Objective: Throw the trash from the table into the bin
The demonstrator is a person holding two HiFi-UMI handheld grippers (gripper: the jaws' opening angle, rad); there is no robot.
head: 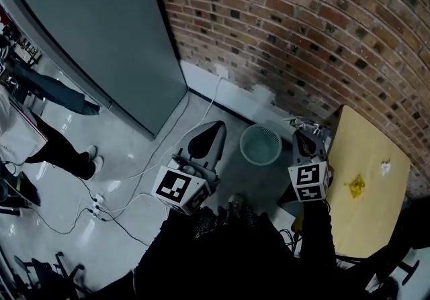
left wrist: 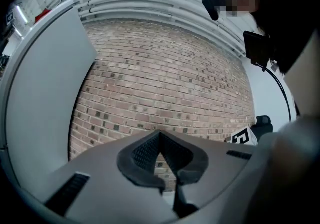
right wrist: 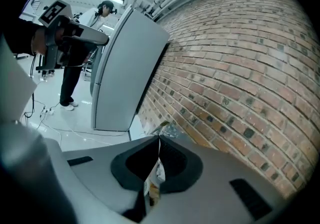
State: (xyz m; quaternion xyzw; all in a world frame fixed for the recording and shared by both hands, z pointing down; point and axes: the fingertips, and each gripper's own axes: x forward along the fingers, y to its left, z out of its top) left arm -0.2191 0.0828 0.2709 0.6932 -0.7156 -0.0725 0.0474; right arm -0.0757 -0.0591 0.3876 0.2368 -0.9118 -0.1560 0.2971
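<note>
While the left gripper (left wrist: 160, 133) jaws sit pressed together, the right gripper (right wrist: 159, 139) jaws pinch a wrapper (right wrist: 154, 177).

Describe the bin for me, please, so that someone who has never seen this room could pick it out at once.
Find the brick wall; at its foot, on the grey floor between the tall grey cabinet and the wooden table, stands the bin. It is the only round, open-topped thing there, a pale green mesh basket, unlike the thin white cables lying nearby.

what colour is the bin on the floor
Pale green, with mesh sides: the bin shows best in the head view.
</note>
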